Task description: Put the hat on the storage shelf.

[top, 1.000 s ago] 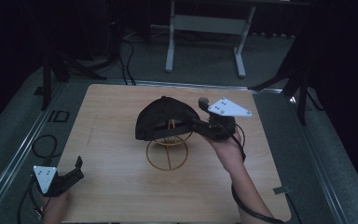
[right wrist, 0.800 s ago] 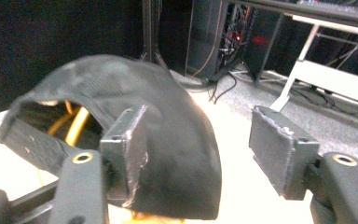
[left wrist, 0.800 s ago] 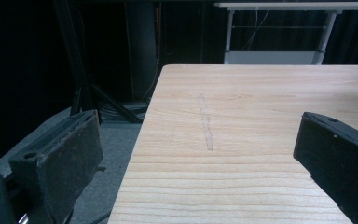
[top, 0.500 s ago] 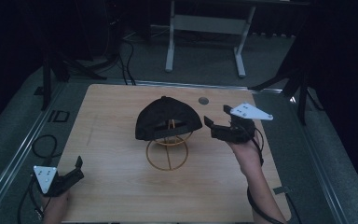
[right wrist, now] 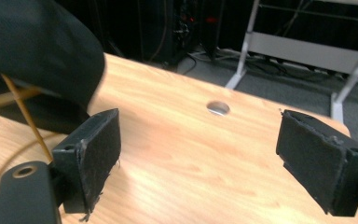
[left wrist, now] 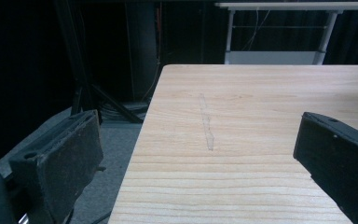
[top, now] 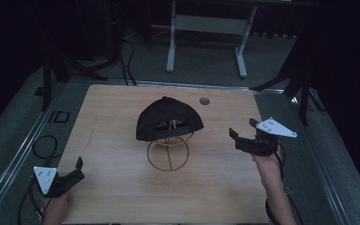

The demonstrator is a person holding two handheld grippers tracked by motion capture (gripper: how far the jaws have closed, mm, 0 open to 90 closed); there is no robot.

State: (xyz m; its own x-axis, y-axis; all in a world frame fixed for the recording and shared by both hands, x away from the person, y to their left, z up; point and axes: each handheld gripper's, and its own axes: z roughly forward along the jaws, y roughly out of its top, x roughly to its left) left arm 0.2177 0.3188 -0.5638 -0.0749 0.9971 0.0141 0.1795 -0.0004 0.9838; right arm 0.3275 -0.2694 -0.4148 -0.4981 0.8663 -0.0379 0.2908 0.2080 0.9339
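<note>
Two grippers sit low in the frame, both with jaws spread and holding nothing: the left gripper [top: 72, 172] at lower left, the right gripper [top: 243, 135] at right of centre. One black cap [top: 168, 118] rests on one golden wire stand [top: 168, 152] mid-table [top: 112, 117], with one round hole [top: 205, 101] beyond.

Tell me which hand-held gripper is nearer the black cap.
Right. The right hand-held gripper is just off the side of the black cap, jaws open. The left hand-held gripper sits at the table's near-left corner, farther away.
</note>
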